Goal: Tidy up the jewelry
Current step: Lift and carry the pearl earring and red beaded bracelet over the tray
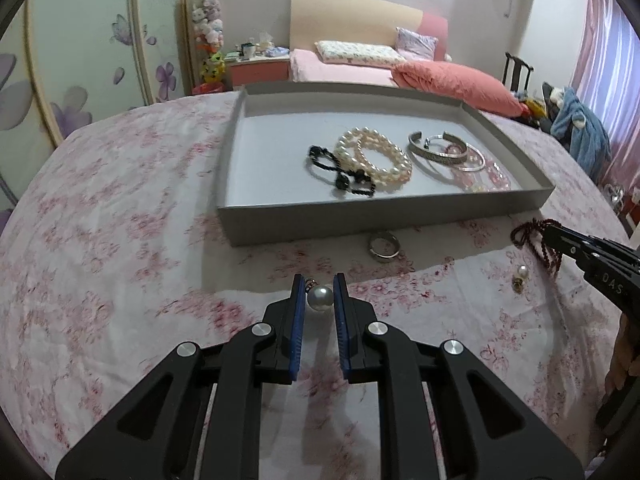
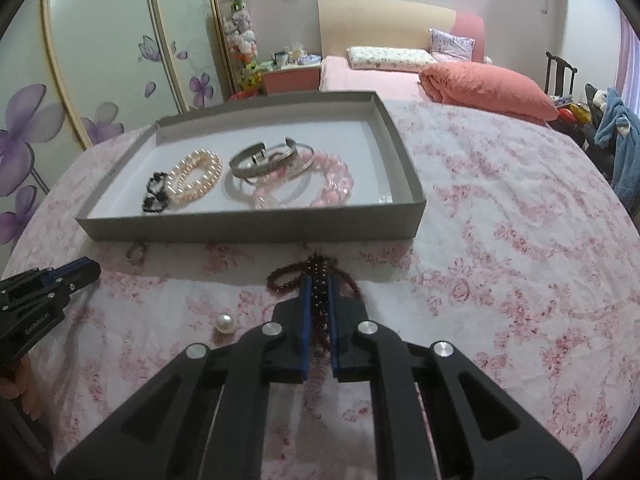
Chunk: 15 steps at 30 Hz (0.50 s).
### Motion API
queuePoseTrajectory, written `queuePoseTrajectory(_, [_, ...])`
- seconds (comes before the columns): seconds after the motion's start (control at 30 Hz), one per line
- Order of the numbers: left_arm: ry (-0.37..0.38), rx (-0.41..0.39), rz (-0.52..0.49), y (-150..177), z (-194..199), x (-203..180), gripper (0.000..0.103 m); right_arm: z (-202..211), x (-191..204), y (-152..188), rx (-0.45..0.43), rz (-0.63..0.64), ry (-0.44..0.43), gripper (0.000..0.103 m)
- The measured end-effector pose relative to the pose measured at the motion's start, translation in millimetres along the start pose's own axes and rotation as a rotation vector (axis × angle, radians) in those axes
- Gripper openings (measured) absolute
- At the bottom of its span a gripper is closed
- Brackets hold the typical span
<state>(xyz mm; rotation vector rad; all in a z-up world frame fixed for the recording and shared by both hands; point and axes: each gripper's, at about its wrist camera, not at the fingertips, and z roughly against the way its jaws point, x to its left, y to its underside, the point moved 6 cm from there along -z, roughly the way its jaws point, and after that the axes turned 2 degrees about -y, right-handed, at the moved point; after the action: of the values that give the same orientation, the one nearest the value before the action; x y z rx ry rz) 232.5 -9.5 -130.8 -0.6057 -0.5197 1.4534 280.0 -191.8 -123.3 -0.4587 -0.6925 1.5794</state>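
Observation:
In the left wrist view, my left gripper (image 1: 319, 293) is shut on a grey-white pearl earring (image 1: 320, 298), held between its blue pads just above the floral bedspread. My right gripper (image 2: 319, 280) is shut on a dark red bead bracelet (image 2: 318, 268) whose loops hang out on both sides of the fingers. That gripper also shows at the right edge of the left wrist view, right gripper (image 1: 550, 230), with the red bracelet (image 1: 528, 236). A second pearl earring (image 2: 224, 324) and a silver ring (image 1: 384, 246) lie loose on the bedspread.
A shallow grey tray (image 1: 360, 216) sits just beyond both grippers. It holds a black bracelet (image 1: 340, 172), pearl bracelets (image 1: 376, 156), silver cuffs (image 1: 440, 148) and pink bead bracelets (image 2: 332, 184). Behind are a bed with pillows, a wardrobe on the left and a chair with clothes on the right.

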Motion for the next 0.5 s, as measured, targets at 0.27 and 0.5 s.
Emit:
queuePoseTrajectory(0.27, [0.01,-0.133,0.042,-13.3,40.1,5.3,0.015,43.6,19.0,-20.2,-0.145,0.013,-0.022,0.008])
queuePoseTrajectory(0.5, [-0.022,-0.276,0.03,-27.0,74.4,0.1,0.015,82.1,32.0,-39.8,-0.288,0.025,-0.033,0.008])
